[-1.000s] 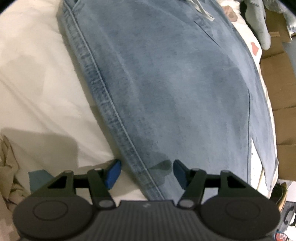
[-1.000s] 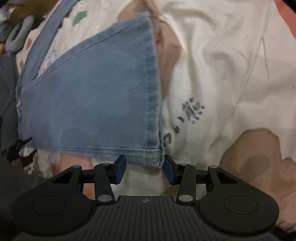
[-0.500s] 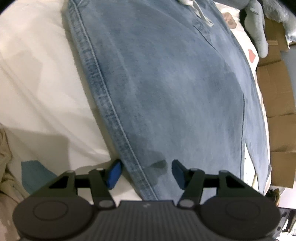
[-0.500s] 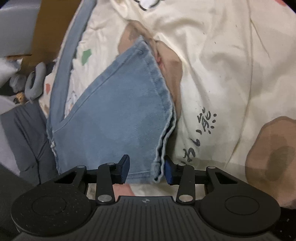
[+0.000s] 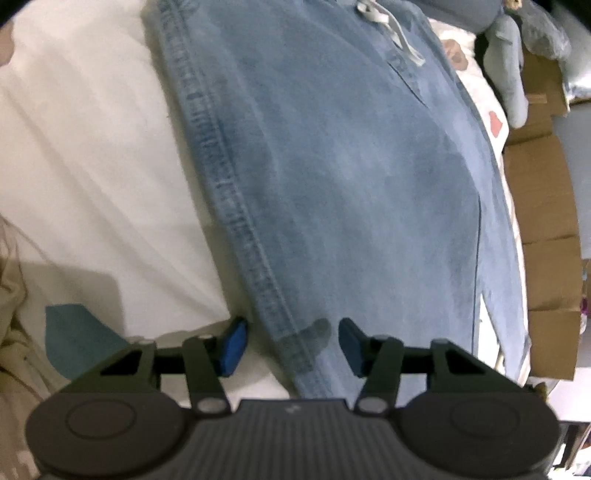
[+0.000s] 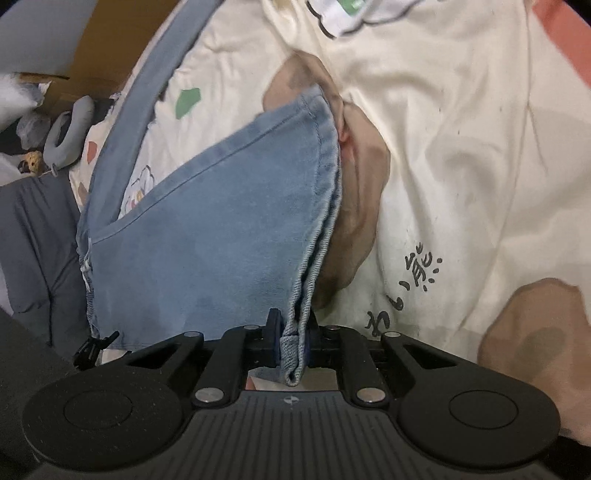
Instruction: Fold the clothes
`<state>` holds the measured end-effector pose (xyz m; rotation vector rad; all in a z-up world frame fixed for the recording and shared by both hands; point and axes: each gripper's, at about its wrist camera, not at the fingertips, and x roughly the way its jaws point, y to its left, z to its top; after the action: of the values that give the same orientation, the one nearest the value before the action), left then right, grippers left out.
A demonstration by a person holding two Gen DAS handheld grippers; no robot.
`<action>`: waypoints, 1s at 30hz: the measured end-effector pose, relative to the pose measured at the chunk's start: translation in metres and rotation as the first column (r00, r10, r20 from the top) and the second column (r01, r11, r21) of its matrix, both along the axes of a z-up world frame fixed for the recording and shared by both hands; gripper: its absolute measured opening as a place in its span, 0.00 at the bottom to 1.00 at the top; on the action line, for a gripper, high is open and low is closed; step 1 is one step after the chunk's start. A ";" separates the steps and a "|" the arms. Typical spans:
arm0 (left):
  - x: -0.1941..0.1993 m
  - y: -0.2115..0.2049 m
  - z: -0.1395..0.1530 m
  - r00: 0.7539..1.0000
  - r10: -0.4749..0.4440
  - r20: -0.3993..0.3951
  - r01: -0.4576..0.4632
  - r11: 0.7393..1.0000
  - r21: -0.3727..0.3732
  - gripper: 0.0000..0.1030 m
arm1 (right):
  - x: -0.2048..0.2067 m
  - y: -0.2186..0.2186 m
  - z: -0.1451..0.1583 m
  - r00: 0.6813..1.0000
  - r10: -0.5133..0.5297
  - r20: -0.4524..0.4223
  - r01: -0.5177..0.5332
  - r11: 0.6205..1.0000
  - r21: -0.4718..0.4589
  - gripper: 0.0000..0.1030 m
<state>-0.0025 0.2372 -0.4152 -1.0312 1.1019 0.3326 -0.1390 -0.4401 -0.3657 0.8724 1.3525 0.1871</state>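
Note:
Light blue jeans [image 5: 351, 166] lie lengthwise on the cream bed sheet [image 5: 92, 166], with a white drawstring [image 5: 391, 22] at the far end. My left gripper [image 5: 291, 339] straddles the jeans' stitched side seam near the bottom. Its jaws are closing, with the seam between the blue pads but not pressed. In the right wrist view, my right gripper [image 6: 293, 334] is closing tight on the folded hem corner of the jeans leg [image 6: 221, 240]. That corner is lifted off the patterned sheet [image 6: 461, 166].
Cardboard boxes [image 5: 543, 221] line the bed's right side, and a grey plush toy [image 5: 506, 48] lies at the far right. A beige garment [image 5: 11, 332] is bunched at the left edge. A dark grey garment [image 6: 33, 240] lies left of the jeans leg.
The right gripper's jaws closed on the jeans hem corner and lifted it off the sheet. The left gripper's jaws narrowed around the side seam while it edged forward.

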 end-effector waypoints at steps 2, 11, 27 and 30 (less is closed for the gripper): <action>-0.001 -0.004 -0.002 0.999 0.032 0.014 -0.032 0.999 -0.003 0.44 | 0.001 0.001 0.005 1.000 0.007 0.000 -0.007 1.000 -0.008 0.09; -0.039 0.007 0.001 0.979 0.166 0.116 -0.160 0.985 -0.059 0.36 | 0.008 0.008 0.022 0.997 0.076 -0.004 -0.076 0.994 -0.081 0.09; -0.058 0.030 -0.002 0.959 0.226 0.169 -0.208 0.971 -0.119 0.14 | 0.012 0.011 0.041 0.993 0.117 -0.018 -0.119 0.985 -0.121 0.09; -0.052 0.031 0.005 0.969 0.185 0.163 -0.172 0.981 -0.092 0.04 | 0.013 0.012 0.043 0.993 0.120 -0.019 -0.122 0.984 -0.131 0.09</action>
<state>-0.0550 0.2680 -0.4101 -1.2089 0.8754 0.3412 -0.1263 -0.4285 -0.3222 0.6822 1.4130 0.1851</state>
